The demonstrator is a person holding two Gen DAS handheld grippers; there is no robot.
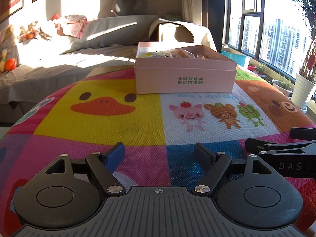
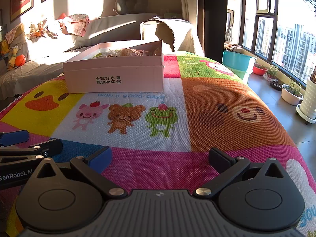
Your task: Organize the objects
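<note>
Here both grippers, left gripper (image 1: 159, 154) and right gripper (image 2: 159, 159), spread wide, empty, at table (image 2: 227, 118) near edge; pink box (image 1: 185, 75) with items inside at far edge; fits start or finish alike

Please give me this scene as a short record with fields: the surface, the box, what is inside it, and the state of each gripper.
surface: colourful cartoon mat covering the table
box: pink cardboard box, open, standing on the far part of the mat, green print on its front
contents: wrapped items; exact kind cannot be told
left gripper: open, holding nothing, above the near edge of the mat
right gripper: open, holding nothing, beside the left one
background: sofa behind the table, windows on the right
</note>
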